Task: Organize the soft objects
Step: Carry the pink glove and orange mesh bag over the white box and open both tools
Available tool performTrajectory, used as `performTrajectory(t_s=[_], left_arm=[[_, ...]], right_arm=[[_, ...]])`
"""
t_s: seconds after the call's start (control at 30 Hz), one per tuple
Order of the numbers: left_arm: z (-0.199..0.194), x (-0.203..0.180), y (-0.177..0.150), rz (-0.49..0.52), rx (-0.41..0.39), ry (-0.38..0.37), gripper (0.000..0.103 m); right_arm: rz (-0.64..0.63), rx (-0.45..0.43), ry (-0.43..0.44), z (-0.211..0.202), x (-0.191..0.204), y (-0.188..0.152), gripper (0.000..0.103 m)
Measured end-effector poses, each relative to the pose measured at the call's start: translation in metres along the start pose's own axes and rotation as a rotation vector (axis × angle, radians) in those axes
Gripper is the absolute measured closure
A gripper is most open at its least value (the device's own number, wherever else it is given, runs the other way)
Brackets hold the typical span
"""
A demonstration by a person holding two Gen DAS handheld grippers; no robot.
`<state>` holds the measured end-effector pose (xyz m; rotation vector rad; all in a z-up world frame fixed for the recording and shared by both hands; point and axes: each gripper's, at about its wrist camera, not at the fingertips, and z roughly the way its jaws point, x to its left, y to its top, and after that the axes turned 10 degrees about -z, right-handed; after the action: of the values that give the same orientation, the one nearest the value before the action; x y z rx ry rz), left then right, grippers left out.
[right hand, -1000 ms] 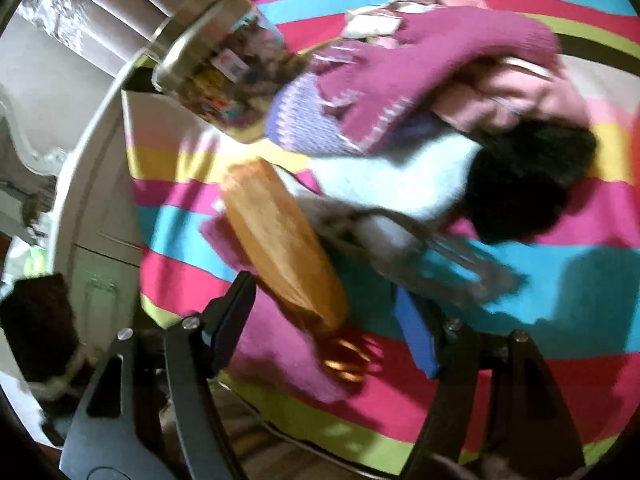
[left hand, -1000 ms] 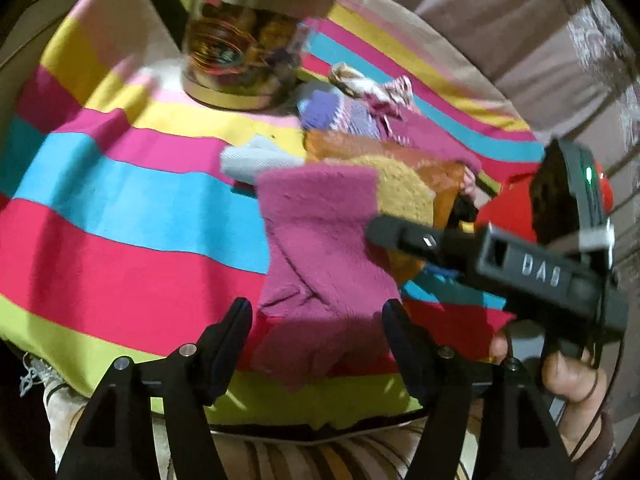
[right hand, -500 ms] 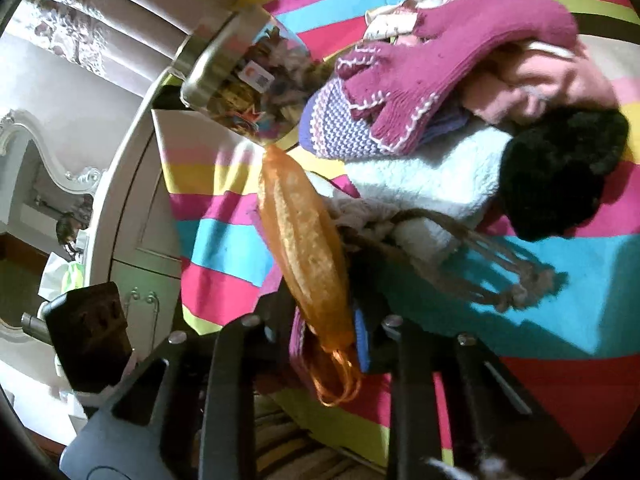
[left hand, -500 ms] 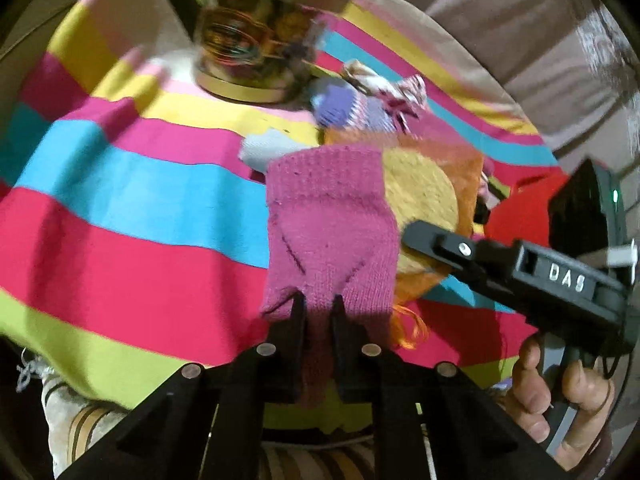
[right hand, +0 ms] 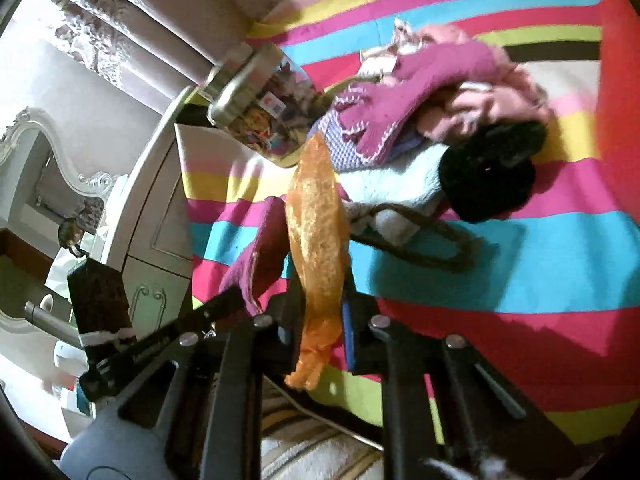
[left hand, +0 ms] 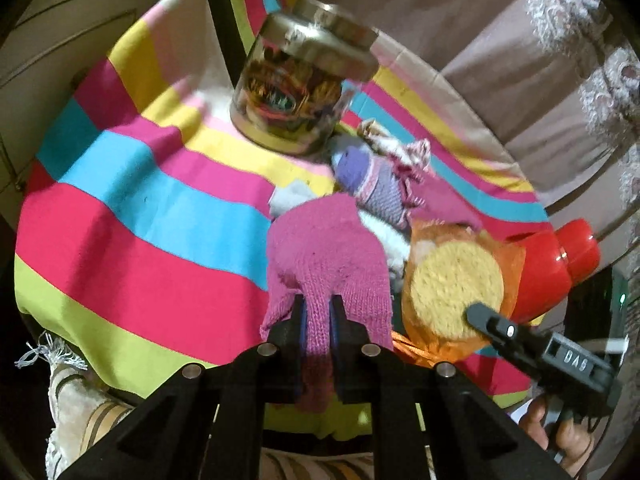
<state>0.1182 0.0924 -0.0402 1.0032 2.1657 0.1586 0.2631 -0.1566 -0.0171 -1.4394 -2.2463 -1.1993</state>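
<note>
My left gripper (left hand: 318,312) is shut on a pink knitted glove (left hand: 328,256) and holds it lifted above the striped cloth (left hand: 140,220). My right gripper (right hand: 320,300) is shut on a round yellow sponge in an orange net pouch (right hand: 316,220), seen edge-on; in the left wrist view the pouch (left hand: 456,292) hangs just right of the glove. A pile of soft things lies beyond: a purple knit piece (left hand: 376,184), a magenta glove (right hand: 420,92), a white fluffy cloth (right hand: 396,184) and a black fuzzy item (right hand: 488,176).
A glass jar with a metal lid (left hand: 300,96) stands behind the pile. A red plastic bottle (left hand: 556,264) lies at the right. A brown cord loop (right hand: 424,240) lies on the blue stripe. The table edge runs near both grippers; a white cabinet (right hand: 160,200) stands beyond it.
Both grippers went from open to shut, the left on the pink glove and the right on the orange pouch. Both items have been lifted off the cloth.
</note>
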Motion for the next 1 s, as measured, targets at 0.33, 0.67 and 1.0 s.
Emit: performTrajectory(t_s=[0.33, 0.67, 1.0], left_arm=[[-0.019, -0.001, 0.001, -0.028, -0.074, -0.017, 0.093], [-0.050, -0.041, -0.006, 0.056, -0.132, -0.111, 0.093], [-0.053, -0.129, -0.054, 0.232, 0.010, -0.234, 0.093]], right_arm=[[0.027, -0.113, -0.046, -0.060, -0.012, -0.013, 0.084], [0.041, -0.170, -0.125, -0.110, -0.027, -0.035, 0.084], [0.021, -0.189, -0.317, -0.175, -0.034, -0.066, 0.084]])
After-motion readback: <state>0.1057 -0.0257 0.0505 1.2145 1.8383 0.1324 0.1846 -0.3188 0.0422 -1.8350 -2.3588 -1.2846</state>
